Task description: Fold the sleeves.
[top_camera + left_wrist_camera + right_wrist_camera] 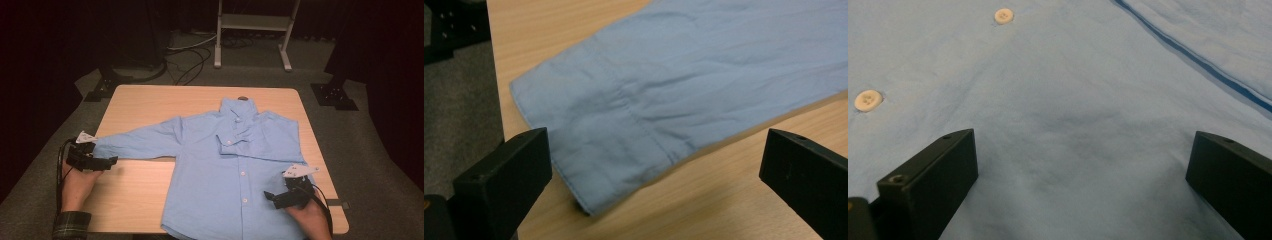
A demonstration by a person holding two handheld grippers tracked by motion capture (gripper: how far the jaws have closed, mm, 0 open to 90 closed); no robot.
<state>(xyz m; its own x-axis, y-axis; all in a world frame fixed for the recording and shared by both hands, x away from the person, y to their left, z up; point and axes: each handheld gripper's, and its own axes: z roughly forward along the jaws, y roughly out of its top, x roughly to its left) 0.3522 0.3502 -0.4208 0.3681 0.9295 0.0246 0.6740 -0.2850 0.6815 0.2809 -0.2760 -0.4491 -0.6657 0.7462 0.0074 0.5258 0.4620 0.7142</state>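
A blue shirt [235, 170] is lying front up on the table [145, 100], its hem at the near edge. One sleeve [280, 142] is already lying folded across the chest; the other sleeve [135, 142] is still reaching toward the left edge. The left gripper [97, 161] is gaping wide at that cuff [594, 145], gripping nothing. The right gripper [280, 196] is hovering wide over the shirt's lower front, empty. Most folding is still waiting.

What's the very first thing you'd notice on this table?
A light blue shirt lies flat in the middle of the wooden table, one sleeve stretched out to the left. The left gripper waits open by that sleeve's cuff, and the right gripper hovers open over the shirt's front.
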